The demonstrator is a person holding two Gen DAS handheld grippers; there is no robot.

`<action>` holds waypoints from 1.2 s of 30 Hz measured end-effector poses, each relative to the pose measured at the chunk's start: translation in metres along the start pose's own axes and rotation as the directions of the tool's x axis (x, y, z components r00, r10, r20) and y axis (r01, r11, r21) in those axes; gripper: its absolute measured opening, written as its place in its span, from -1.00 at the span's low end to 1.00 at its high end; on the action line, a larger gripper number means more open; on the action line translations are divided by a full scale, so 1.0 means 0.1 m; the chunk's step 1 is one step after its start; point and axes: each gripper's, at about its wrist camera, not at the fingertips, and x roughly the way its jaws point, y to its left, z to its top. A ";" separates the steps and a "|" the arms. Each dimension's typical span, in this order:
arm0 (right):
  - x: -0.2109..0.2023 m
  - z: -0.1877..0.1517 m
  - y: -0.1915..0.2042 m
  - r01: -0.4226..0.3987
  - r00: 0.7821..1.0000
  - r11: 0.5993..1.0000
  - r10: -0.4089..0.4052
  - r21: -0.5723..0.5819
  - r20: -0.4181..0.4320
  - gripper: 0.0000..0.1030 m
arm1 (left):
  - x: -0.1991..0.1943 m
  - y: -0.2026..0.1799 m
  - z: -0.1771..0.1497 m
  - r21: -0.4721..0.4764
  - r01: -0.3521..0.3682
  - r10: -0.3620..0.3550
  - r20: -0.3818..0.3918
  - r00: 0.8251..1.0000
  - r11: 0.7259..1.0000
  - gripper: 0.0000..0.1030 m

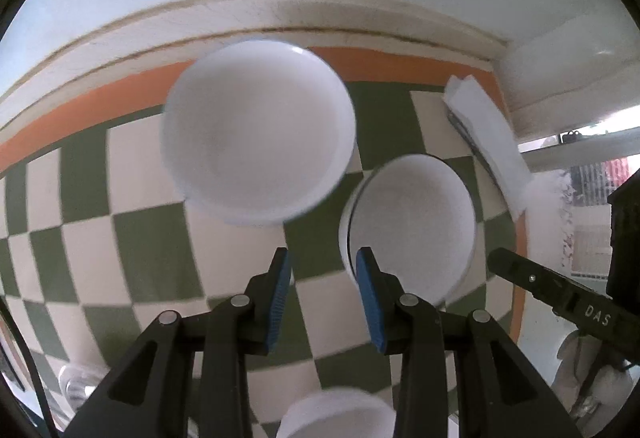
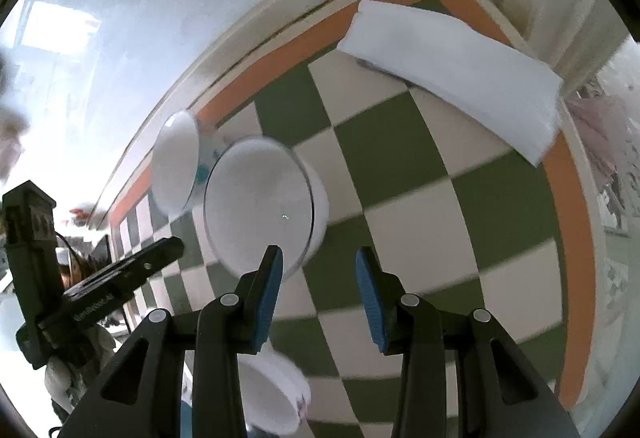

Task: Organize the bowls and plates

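Two grippers hover over a checkered worktop (image 1: 140, 238), both with blue-padded fingers spread and gripping nothing. Ahead of the left gripper (image 1: 324, 298), a white plate (image 1: 256, 134) lies up and to the left, and a bowl (image 1: 412, 226) sits just beyond its right finger. The right gripper (image 2: 320, 298) has that bowl (image 2: 260, 214) past its left finger; a folded cloth (image 2: 456, 70) lies far ahead.

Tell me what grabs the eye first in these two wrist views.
The green-and-cream checkered cloth with its orange border fills both views. On it sit a wide white bowl near the back edge and a smaller white bowl to its right; a folded white cloth lies by the far corner. Both the left gripper and right gripper hang open, holding nothing.
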 end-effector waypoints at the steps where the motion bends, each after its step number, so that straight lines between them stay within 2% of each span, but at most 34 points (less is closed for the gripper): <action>1: 0.08 0.08 0.00 -0.003 1.000 1.000 0.003 0.007 -0.011 -0.20 | 0.06 0.00 0.04 -0.006 0.012 -0.012 -0.009 1.000 1.000 -0.39; 7: 0.41 0.25 -0.01 0.004 0.999 1.000 -0.003 0.019 -0.046 -0.21 | 0.31 -0.10 0.12 0.021 0.021 -0.020 -0.043 0.999 1.000 -0.41; 8: 0.47 0.26 -0.01 0.008 0.999 1.000 -0.007 0.018 -0.050 -0.26 | 0.33 -0.14 0.12 0.037 0.028 -0.027 -0.045 0.999 0.999 -0.41; 9: 0.49 0.27 -0.01 0.009 0.999 1.000 -0.008 0.018 -0.050 -0.47 | 0.34 -0.16 0.12 0.047 0.033 -0.031 -0.040 0.999 0.998 -0.49; 10: 0.53 0.29 0.00 0.011 0.999 1.000 -0.010 0.019 -0.050 -0.61 | 0.35 -0.18 0.13 0.057 0.044 -0.042 -0.031 0.999 0.997 -0.58; 11: 0.54 0.29 0.00 0.000 0.999 1.000 0.001 0.028 -0.052 -0.72 | 0.34 -0.20 0.13 0.070 0.033 -0.031 -0.028 0.999 0.997 -0.58; 12: 0.56 0.29 0.00 0.000 0.999 0.999 0.002 0.036 -0.054 -0.74 | 0.34 -0.22 0.13 0.079 0.024 -0.022 -0.027 0.999 0.997 -0.58; 17: 0.55 0.25 0.05 0.037 0.999 0.999 -0.037 0.024 -0.027 -0.78 | 0.26 -0.27 0.11 0.098 0.020 -0.019 -0.019 1.000 0.995 -0.58; 24: 0.42 0.10 0.13 0.022 1.000 0.999 -0.022 0.029 -0.017 -0.80 | -0.04 -0.29 -0.01 0.121 0.025 -0.027 0.009 1.000 0.992 -0.58; 31: 0.06 -0.25 0.32 -0.001 1.000 1.000 0.001 0.011 0.000 -0.80 | -0.49 -0.29 -0.31 0.138 0.047 -0.054 0.044 0.998 0.989 -0.58; 36: -0.24 -0.66 0.43 0.006 1.000 1.000 -0.006 -0.014 0.021 -0.80 | -0.76 -0.27 -0.63 0.164 0.072 -0.081 0.045 0.996 0.984 -0.58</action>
